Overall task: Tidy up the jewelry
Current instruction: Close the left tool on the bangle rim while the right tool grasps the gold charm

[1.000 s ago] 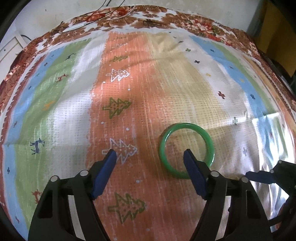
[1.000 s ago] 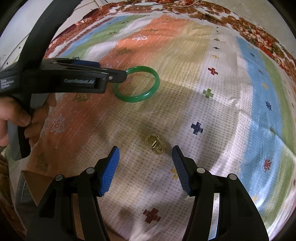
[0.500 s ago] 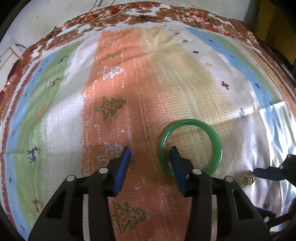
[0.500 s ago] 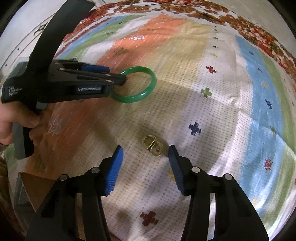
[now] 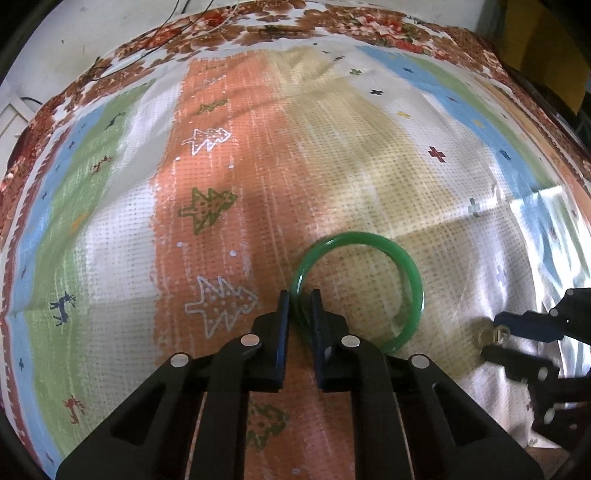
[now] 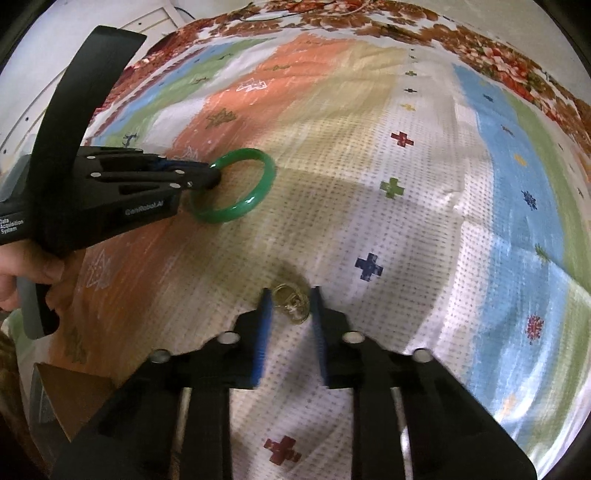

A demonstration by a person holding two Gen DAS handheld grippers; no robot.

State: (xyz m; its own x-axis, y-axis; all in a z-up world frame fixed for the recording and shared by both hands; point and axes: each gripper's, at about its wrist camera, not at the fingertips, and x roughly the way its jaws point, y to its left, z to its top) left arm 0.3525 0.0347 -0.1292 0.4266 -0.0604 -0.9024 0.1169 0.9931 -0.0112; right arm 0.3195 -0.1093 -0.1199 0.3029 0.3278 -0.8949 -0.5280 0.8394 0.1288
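A green bangle (image 5: 402,266) lies on the patterned cloth. My left gripper (image 5: 299,302) is shut on its near-left rim; the same grip shows in the right wrist view, where the bangle (image 6: 255,199) sits at the left gripper's tip (image 6: 212,177). A small pair of gold rings (image 6: 291,299) lies on the cloth between the fingers of my right gripper (image 6: 290,302), which are narrowed around it with small gaps on both sides. In the left wrist view the gold rings (image 5: 491,334) sit at the right gripper's tips (image 5: 495,336).
The striped cloth (image 5: 332,155) with trees and crosses covers the whole surface, with a brown floral border (image 5: 258,22) at the far edge. A brown cardboard piece (image 6: 70,395) lies at the near left. A hand (image 6: 22,273) holds the left gripper's handle.
My left gripper has closed from wide open onto the bangle's rim. My right gripper has moved forward over the gold rings and narrowed around them.
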